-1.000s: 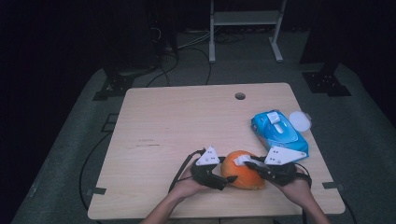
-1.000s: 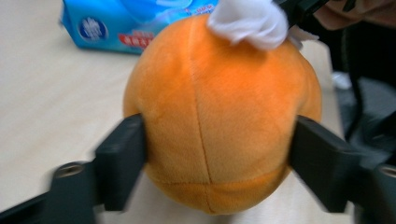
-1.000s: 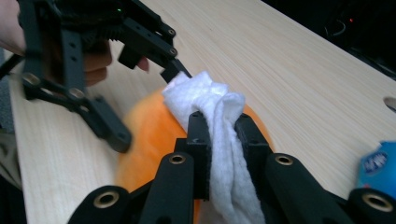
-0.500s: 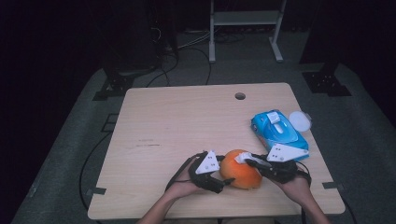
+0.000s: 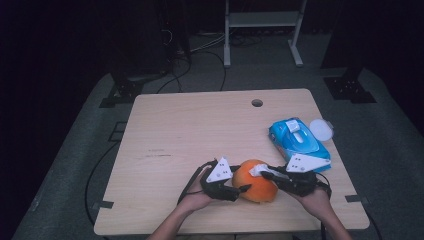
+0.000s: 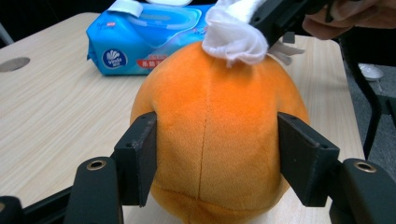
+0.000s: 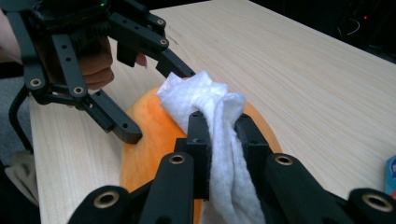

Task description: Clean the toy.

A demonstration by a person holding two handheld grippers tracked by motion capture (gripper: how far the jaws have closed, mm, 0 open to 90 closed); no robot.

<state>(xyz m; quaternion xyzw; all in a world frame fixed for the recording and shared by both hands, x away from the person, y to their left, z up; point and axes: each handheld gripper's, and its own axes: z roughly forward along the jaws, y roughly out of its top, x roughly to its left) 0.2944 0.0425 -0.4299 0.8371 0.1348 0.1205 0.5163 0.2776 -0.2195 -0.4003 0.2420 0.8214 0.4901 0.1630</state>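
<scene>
Since a second ago the left claw (image 5: pixel 244 189) has shifted little, but its jaws have just been closing on the round orange plush ball (image 5: pixel 256 181) and now press its two flanks, as the left claw's own view shows: the black pads dent the velvet either side of a centre seam. The right claw (image 5: pixel 259 172) keeps its place, its jaws pinched together on a crumpled white wet wipe (image 7: pixel 219 140), which it holds against the top of the ball.

The ball sits on the pale wooden table (image 5: pixel 200 130) near its front edge, between the two hands. The right claw's view shows the wipe running down between the pads and the left claw gripping the ball beyond it; the high view shows the wipe as only a small white patch.

Behind the ball lies one blue soft pack of wet wipes (image 6: pixel 149 37), its flap lifted; a round logo on it reads something like "vinda", the red label beside it too small to read. A round white lid (image 5: pixel 321 129) rests just beside the pack. One round cable hole (image 5: pixel 257 103) pierces the table's far side.

Count: two claws, one ball, one wipe, one pack, one lid.
</scene>
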